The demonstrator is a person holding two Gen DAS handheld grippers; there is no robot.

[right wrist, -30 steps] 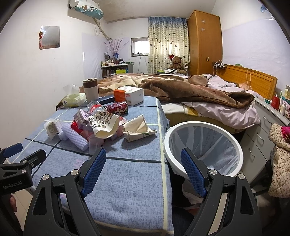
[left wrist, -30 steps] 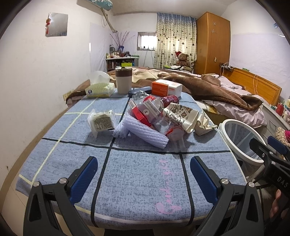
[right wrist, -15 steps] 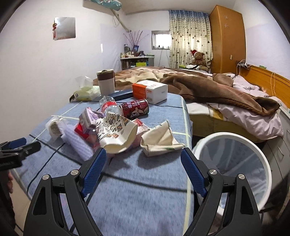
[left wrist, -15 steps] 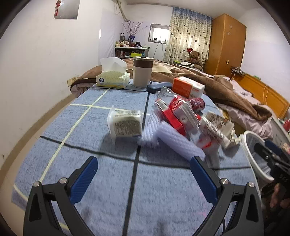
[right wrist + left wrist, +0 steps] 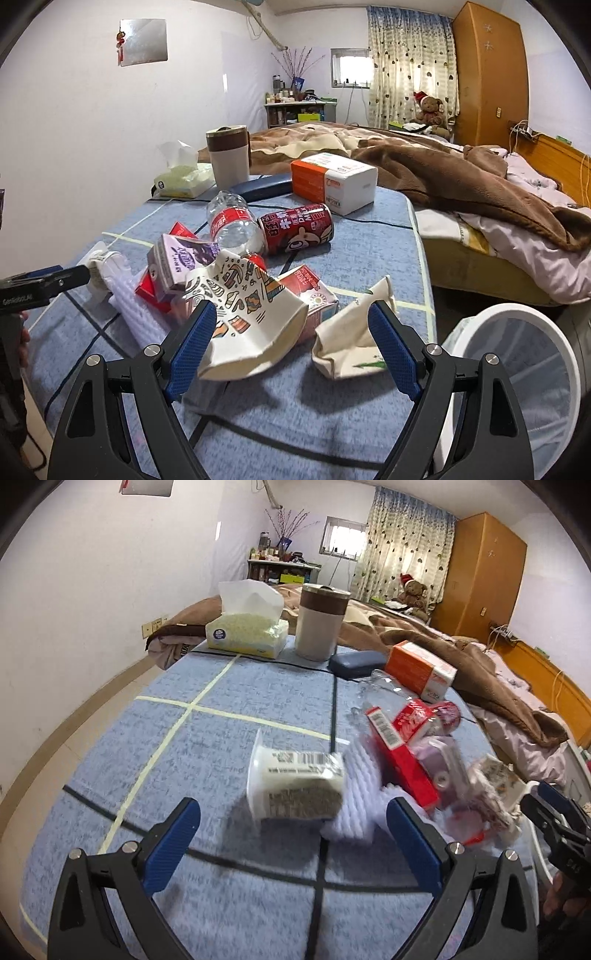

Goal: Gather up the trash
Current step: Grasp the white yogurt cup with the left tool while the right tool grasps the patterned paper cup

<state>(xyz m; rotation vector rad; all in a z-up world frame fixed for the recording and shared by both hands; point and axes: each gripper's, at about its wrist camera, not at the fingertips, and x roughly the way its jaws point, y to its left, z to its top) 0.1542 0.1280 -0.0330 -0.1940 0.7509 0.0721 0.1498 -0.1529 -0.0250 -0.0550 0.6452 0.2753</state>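
A pile of trash lies on the blue cloth-covered table. My left gripper is open, just short of a white plastic cup with a barcode label lying on its side beside a white foam sleeve. My right gripper is open, its fingers around the near edge of a crushed patterned paper cup and a crumpled cream wrapper. Behind lie a purple carton, a clear bottle and a red can. The white mesh bin stands right of the table.
At the table's far end stand a tissue box, a brown-and-white tumbler, a dark blue case and an orange-and-white box. A bed with a brown blanket lies beyond. The wall runs along the left.
Both grippers have moved forward toward the trash pile. The left now faces the white cup closely; the right has closed in on the patterned paper cup and wrapper. Both stay open.
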